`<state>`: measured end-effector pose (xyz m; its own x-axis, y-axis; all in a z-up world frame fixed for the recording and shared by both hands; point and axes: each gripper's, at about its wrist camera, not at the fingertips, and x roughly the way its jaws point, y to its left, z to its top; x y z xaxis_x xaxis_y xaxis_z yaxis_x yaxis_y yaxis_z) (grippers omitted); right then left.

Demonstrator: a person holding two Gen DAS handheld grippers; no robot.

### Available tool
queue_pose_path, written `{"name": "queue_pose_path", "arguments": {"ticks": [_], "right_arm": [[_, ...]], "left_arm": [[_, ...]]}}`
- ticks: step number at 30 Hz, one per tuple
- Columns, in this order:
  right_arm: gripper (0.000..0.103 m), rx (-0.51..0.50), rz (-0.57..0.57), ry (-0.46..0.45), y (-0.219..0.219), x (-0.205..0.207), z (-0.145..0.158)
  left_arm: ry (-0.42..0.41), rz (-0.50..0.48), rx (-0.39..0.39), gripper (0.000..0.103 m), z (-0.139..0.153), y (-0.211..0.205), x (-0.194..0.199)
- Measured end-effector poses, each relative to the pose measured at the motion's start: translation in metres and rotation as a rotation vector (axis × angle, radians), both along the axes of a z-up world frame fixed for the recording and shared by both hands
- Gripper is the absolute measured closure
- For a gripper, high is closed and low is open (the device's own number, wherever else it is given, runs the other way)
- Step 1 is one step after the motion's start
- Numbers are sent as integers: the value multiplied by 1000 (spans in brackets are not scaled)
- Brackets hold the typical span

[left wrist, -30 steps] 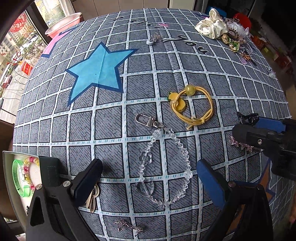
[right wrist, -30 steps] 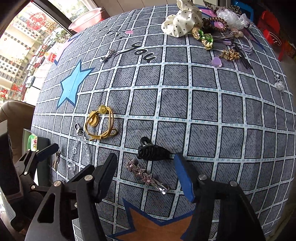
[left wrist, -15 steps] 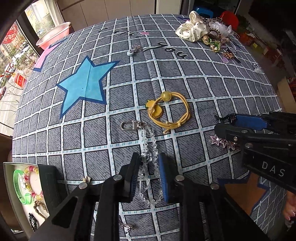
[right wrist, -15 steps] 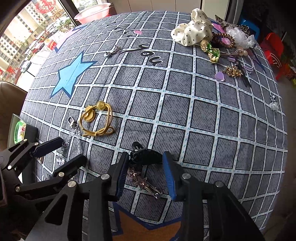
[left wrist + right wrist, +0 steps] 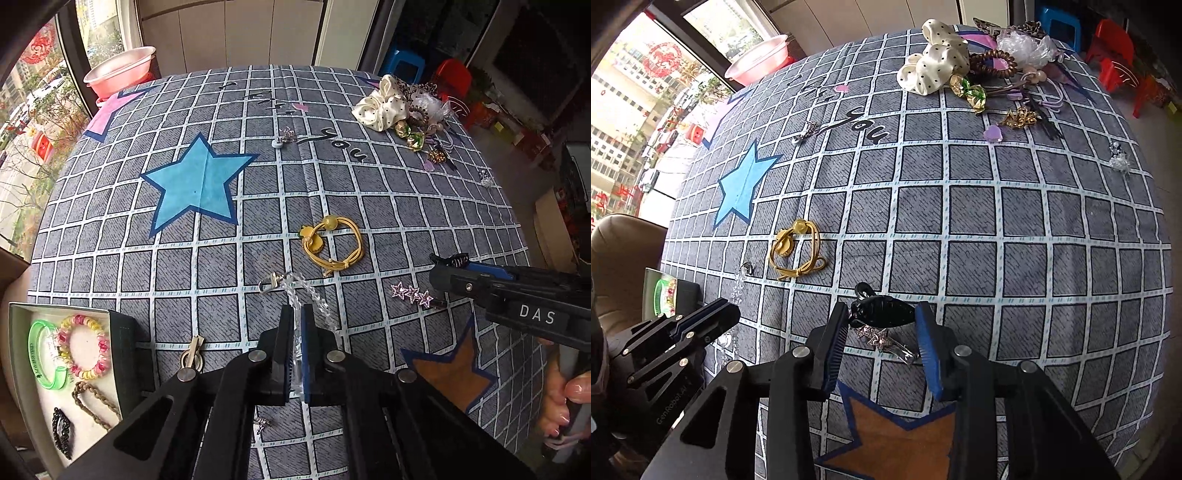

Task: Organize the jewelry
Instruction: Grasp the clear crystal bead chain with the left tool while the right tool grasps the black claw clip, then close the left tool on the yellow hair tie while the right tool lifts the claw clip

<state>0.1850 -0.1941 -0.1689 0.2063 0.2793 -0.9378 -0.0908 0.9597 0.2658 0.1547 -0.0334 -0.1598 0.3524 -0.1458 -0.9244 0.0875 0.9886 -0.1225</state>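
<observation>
My left gripper (image 5: 297,319) is shut on the clear bead chain (image 5: 301,290), whose metal clasp (image 5: 269,282) trails on the grey checked cloth (image 5: 258,206). My right gripper (image 5: 882,319) is shut on the black hair claw (image 5: 881,311), lifted just above the star hair clip (image 5: 882,339). The right gripper also shows in the left wrist view (image 5: 443,269). A yellow hair tie (image 5: 332,243) lies ahead of the chain. An open box (image 5: 20,365) at lower left holds a green bangle (image 5: 42,358), a pink-yellow bracelet (image 5: 85,347) and darker pieces.
A pile of jewelry with a cream scrunchie (image 5: 382,105) sits at the far right of the table. A small charm (image 5: 284,137) lies near the far middle. A brass clip (image 5: 192,356) lies beside the box. A pink basin (image 5: 120,70) stands past the far left edge.
My left gripper closed fully on the bead chain and lifted back with it. My right gripper closed on the black hair claw and raised it off the cloth.
</observation>
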Motion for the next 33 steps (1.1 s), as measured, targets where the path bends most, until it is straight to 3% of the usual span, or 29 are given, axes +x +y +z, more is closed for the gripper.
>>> {"name": "queue_pose_path", "arguments": {"ticks": [9, 15, 19, 20, 21, 22, 23, 29, 33], "right_arm": [[63, 0, 11, -32, 16, -14, 23], [63, -8, 26, -33, 37, -22, 24], [63, -5, 18, -29, 35, -35, 28], [63, -4, 14, -26, 34, -37, 28], [63, -2, 7, -24, 33, -39, 28], [63, -1, 0, -23, 30, -41, 28], [63, 1, -9, -22, 27, -42, 29], [63, 14, -65, -18, 6, -47, 29], [63, 20, -95, -7, -7, -49, 26]], "left_arm": [[-44, 42, -30, 94, 27, 31, -23], [-33, 64, 36, 93, 27, 37, -42], [-26, 61, 23, 93, 22, 35, -45], [-24, 58, 22, 85, 20, 33, -45], [-16, 55, 16, 67, 19, 32, -43], [-9, 58, 17, 6, 18, 31, -42], [-34, 74, 31, 0, 20, 30, -41], [-49, 13, 100, 0, 17, 6, -13], [-25, 8, 66, 0, 1, -12, 19]]}}
